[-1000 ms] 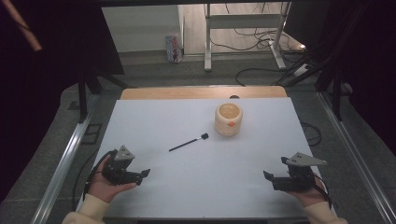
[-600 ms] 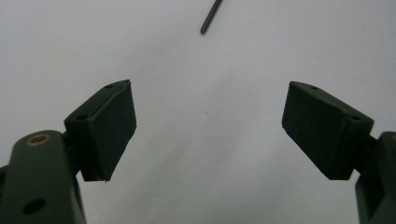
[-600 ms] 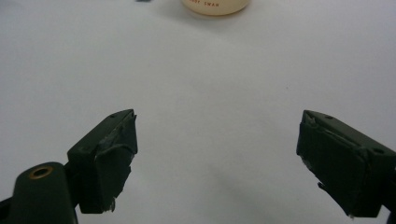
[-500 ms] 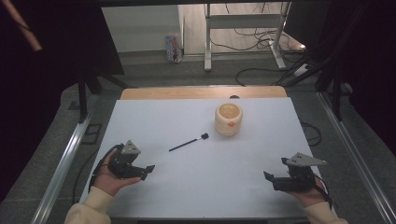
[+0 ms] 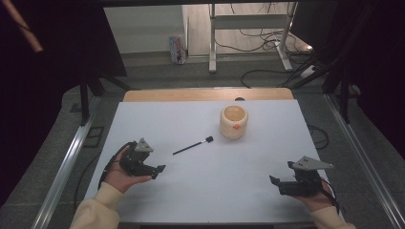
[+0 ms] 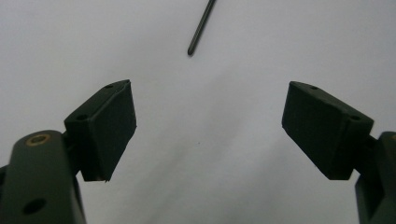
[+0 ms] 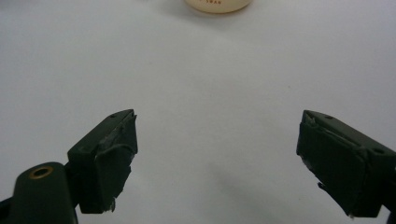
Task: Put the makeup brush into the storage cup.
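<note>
White tabletop [image 5: 157, 119]: both grippers, left [image 5: 155, 169] and right [image 5: 277, 183], gape wide and empty; thin black brush [image 5: 193, 145] near the left edge could roll if nudged.

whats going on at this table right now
A person holds a gripper in each hand over a white table. The left gripper, jaws wide open, points at a thin black brush lying just ahead of it, not touching it. The right gripper, also open, sits near the front edge. A cream cup stands beyond the brush.
</note>
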`<state>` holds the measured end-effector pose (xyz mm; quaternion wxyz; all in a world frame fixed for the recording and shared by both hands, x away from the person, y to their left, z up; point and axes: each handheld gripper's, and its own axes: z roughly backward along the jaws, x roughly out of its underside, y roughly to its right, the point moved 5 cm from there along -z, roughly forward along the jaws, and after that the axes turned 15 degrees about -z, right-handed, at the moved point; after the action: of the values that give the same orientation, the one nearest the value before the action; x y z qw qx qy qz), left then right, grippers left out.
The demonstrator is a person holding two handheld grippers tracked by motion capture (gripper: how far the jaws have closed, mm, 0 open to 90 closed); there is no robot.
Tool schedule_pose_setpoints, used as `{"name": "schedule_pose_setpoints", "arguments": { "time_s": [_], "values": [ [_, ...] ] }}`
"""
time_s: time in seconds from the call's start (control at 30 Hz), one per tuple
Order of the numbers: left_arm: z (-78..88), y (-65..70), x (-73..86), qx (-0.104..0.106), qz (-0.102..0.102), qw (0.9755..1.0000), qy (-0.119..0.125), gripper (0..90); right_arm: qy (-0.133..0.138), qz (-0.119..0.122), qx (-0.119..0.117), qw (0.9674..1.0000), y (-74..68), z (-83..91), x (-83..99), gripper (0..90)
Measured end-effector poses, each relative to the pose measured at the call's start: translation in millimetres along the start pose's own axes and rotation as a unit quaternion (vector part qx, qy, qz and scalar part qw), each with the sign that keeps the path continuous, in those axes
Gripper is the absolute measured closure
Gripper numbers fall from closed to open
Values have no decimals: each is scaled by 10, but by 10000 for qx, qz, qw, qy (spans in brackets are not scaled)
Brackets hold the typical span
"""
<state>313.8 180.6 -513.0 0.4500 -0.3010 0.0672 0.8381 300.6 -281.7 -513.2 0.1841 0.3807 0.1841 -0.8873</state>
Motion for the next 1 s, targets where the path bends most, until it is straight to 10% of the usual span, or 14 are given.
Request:
{"name": "schedule_pose_setpoints", "arguments": {
  "time_s": [1.0],
  "values": [
    [-125,-171,-401,120,-264,9995,-159,191,-17,-4,30,10000,4,-9,1,122]
  ]
}}
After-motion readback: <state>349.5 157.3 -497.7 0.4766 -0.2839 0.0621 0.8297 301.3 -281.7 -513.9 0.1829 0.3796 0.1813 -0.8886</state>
